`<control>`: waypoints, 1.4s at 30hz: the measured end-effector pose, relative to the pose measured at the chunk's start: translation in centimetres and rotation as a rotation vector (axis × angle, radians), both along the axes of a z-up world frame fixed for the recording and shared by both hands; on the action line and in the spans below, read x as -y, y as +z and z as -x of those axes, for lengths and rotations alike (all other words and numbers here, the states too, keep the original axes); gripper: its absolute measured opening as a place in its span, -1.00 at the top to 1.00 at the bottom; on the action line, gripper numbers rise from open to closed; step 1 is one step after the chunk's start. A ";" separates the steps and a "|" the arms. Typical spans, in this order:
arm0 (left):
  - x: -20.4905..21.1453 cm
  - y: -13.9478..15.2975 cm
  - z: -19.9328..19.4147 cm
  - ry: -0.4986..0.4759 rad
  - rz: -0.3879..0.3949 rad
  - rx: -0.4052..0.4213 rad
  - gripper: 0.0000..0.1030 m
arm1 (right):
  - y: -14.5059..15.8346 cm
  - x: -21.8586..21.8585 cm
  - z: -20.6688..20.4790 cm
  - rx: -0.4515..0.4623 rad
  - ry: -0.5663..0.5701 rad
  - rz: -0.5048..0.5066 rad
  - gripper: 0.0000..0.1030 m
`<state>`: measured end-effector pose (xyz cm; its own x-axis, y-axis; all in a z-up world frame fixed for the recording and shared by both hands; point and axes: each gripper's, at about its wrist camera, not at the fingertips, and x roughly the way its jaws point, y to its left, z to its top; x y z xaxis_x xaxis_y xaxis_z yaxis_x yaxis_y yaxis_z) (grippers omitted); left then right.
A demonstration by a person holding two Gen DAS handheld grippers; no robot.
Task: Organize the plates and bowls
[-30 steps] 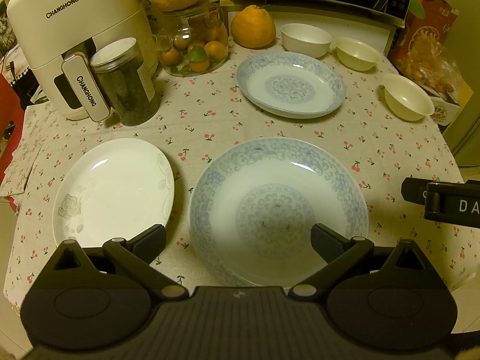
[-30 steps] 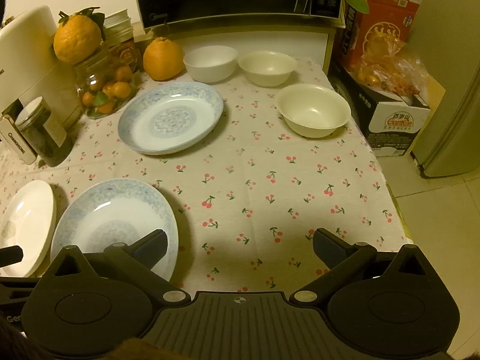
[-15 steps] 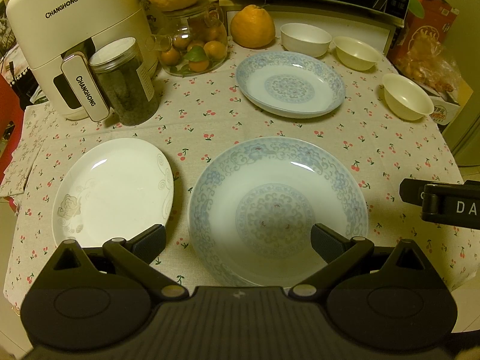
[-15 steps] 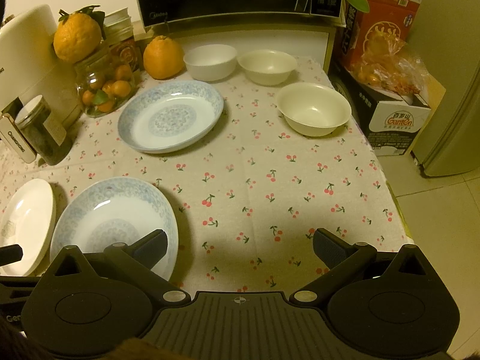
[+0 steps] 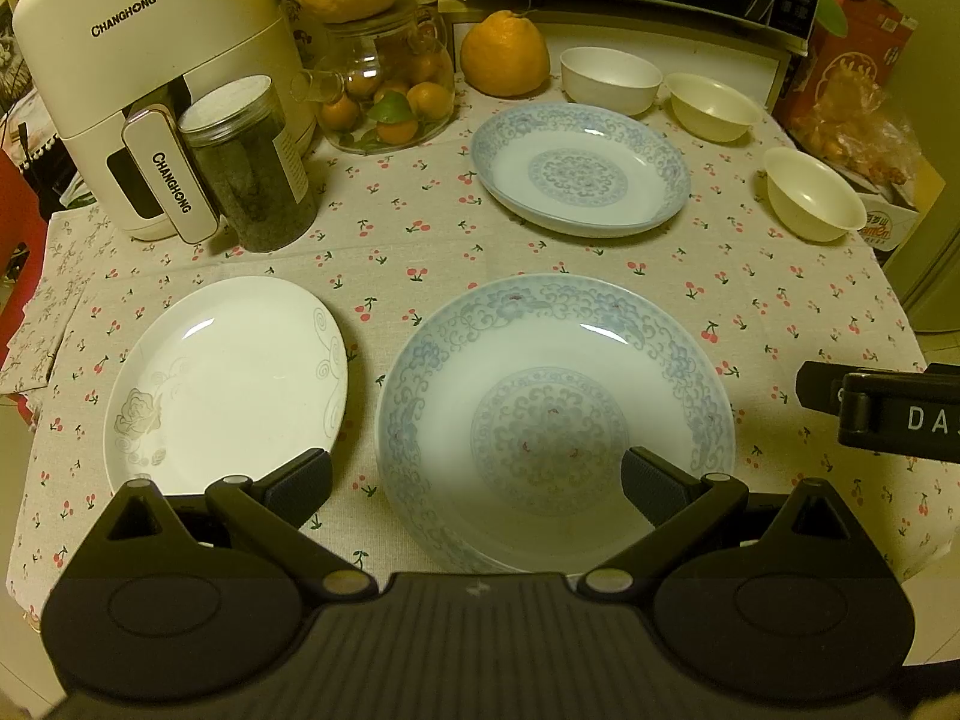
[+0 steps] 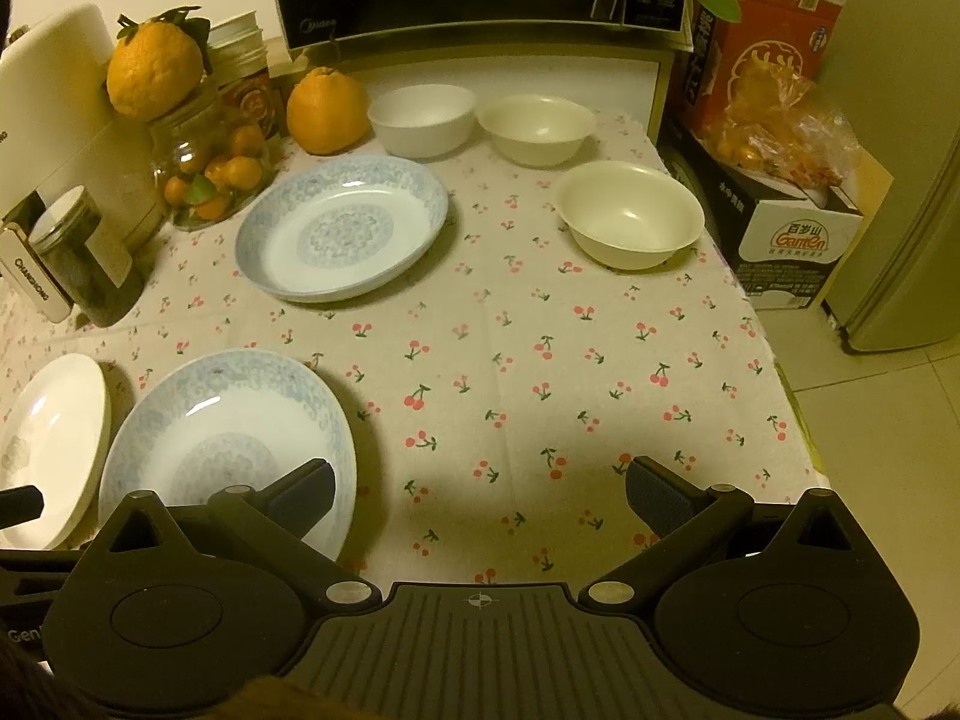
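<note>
1. Left wrist view: hovering low over the near edge of the table point(image 5: 750, 276), left gripper point(image 5: 477, 483) with fingers point(image 5: 300, 480) spread wide and gripping nothing, straddling the near blue-patterned plate point(image 5: 552, 420), probably lining up for a first pick.
2. Lying scattered and unstacked, so likely nothing sorted yet: white rose plate point(image 5: 228, 384) near left, far blue-patterned plate point(image 5: 579, 171) beyond, white bowl point(image 5: 609, 79) and two cream bowls point(image 5: 711, 105) point(image 5: 810, 192) far right.
3. Counting: three plates, three bowls, one dark jar point(image 5: 249, 162), one air fryer point(image 5: 150, 78).
4. Right wrist view: right gripper point(image 6: 480, 495) hanging over bare cloth, fingers point(image 6: 657, 501) wide apart, holding nothing.
5. Showing the same count: near blue-patterned plate point(image 6: 228, 450) near left, just beside the white rose plate point(image 6: 54, 444); far blue-patterned plate point(image 6: 342, 228) middle; white bowl point(image 6: 423, 119) and cream bowls point(image 6: 537, 129) point(image 6: 630, 213) far right, well apart.
</note>
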<state>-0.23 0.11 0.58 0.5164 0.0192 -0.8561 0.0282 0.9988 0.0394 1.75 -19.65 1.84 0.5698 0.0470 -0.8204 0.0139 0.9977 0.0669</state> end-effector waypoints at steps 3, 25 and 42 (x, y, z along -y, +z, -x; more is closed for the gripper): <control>0.0 0.0 0.0 0.000 0.001 0.000 -0.99 | 0.0 0.0 -0.1 0.000 0.001 0.001 -1.00; 0.0 -0.1 0.0 -0.001 0.002 -0.004 -0.99 | 0.0 0.1 0.0 -0.001 -0.002 -0.001 -1.00; -0.8 1.2 -1.3 -0.045 0.125 0.009 -0.99 | 0.7 -0.2 -1.1 0.039 -0.024 0.031 -1.00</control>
